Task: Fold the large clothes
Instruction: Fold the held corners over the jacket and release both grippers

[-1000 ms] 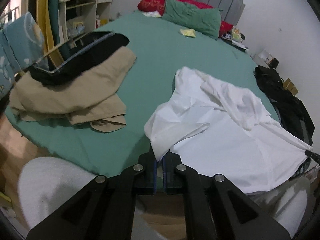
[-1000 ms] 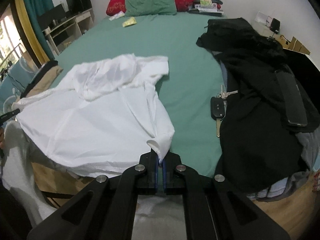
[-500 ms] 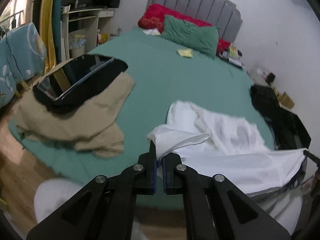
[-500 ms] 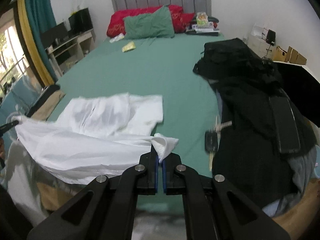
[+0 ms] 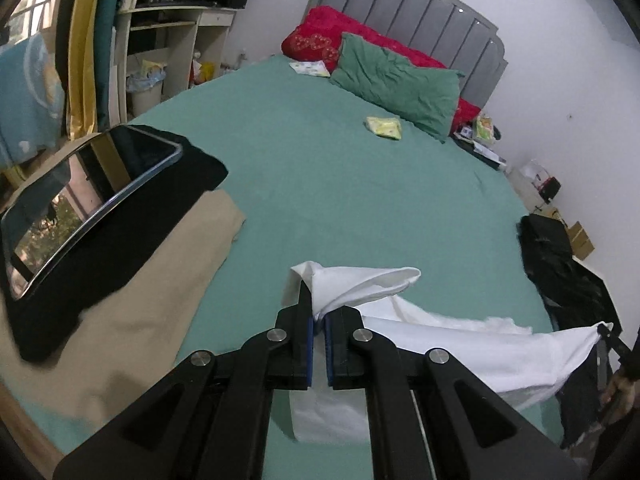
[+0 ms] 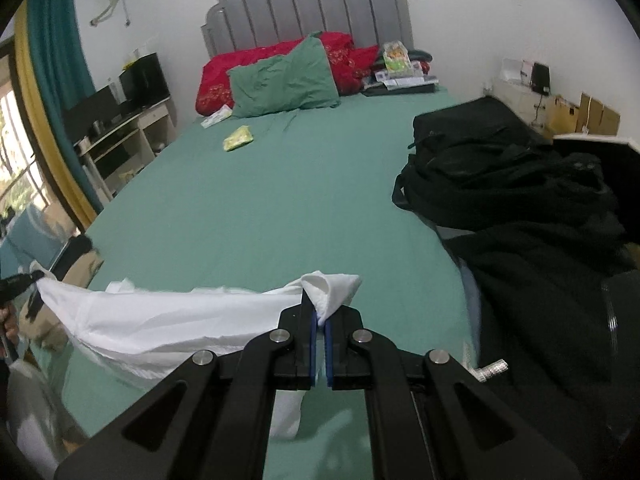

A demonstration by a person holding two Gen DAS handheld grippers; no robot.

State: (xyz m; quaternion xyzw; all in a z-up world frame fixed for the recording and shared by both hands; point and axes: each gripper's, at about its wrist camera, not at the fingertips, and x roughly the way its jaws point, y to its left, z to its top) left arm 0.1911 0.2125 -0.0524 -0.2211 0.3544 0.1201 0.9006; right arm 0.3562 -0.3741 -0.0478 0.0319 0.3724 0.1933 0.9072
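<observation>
**Lived-in home bedroom**

Wide bed (image 6: 280,200) under a green sheet, grey padded headboard (image 6: 308,12), red (image 6: 216,80) and green pillows (image 6: 284,80). Teal curtain (image 6: 56,48) by a window, shelving unit (image 5: 172,40) along the wall, dark clothes (image 6: 520,200) heaped on one side.

The left gripper (image 5: 318,322) pinches a corner of a white garment (image 5: 460,344) above the green bed (image 5: 340,184); the cloth stretches taut toward the bed's right edge, where the right gripper (image 5: 606,332) holds its far corner; beige clothes (image 5: 152,300) under a black phone (image 5: 84,200) lie on the bed's left side; a green pillow (image 5: 396,84) rests at its head.
</observation>
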